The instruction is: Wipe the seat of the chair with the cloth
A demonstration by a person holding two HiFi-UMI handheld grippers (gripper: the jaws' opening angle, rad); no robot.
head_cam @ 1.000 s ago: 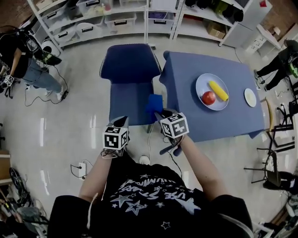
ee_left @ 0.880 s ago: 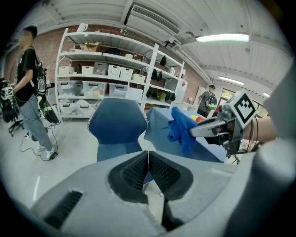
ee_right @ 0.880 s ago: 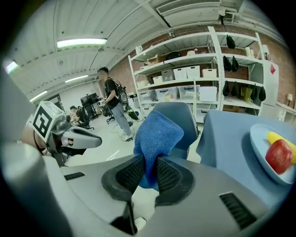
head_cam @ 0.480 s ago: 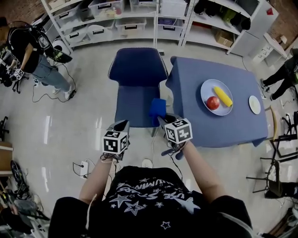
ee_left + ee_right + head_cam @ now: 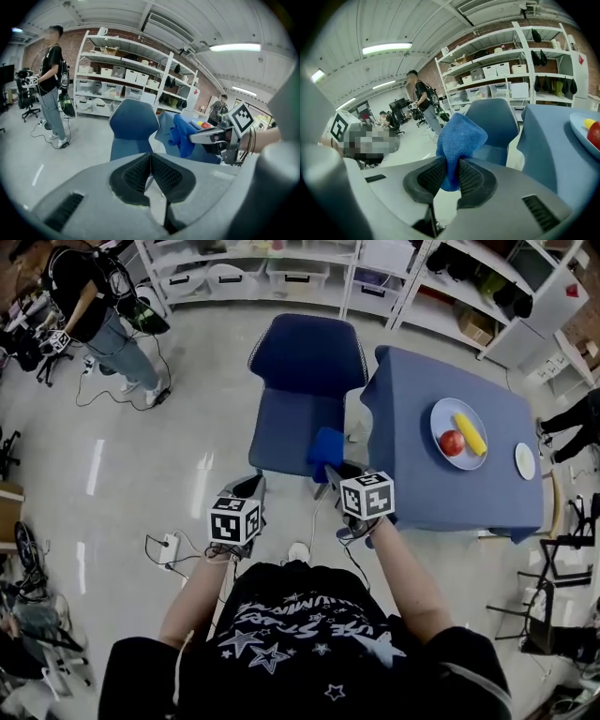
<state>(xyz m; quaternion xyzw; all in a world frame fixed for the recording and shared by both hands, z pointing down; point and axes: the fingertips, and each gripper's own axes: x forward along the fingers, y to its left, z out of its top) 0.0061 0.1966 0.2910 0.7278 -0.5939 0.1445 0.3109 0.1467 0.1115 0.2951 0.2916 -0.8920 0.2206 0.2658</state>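
By the chair [image 5: 292, 432], right hand-held gripper [image 5: 450, 172] clamped on cloth [image 5: 460, 135]

Chair seat [image 5: 292, 432] open from front and left — table [image 5: 410, 413] crowds its right edge.

Head view swung a bit over the last second: the chair [image 5: 305, 399] and the blue worktop [image 5: 422, 484] slid to the right in the frame, and the plate [image 5: 459, 432] went along with them. The bystander [image 5: 94, 310] near the shelves, who'd been squeezed against the left edge, came further into view at the upper left. The cloth [image 5: 327, 446] in the right tool [image 5: 336, 471] went from the middle of the seat's right edge to more over its front right corner. The left tool [image 5: 251, 487] ended up off the seat's front left corner instead of just below its front edge.
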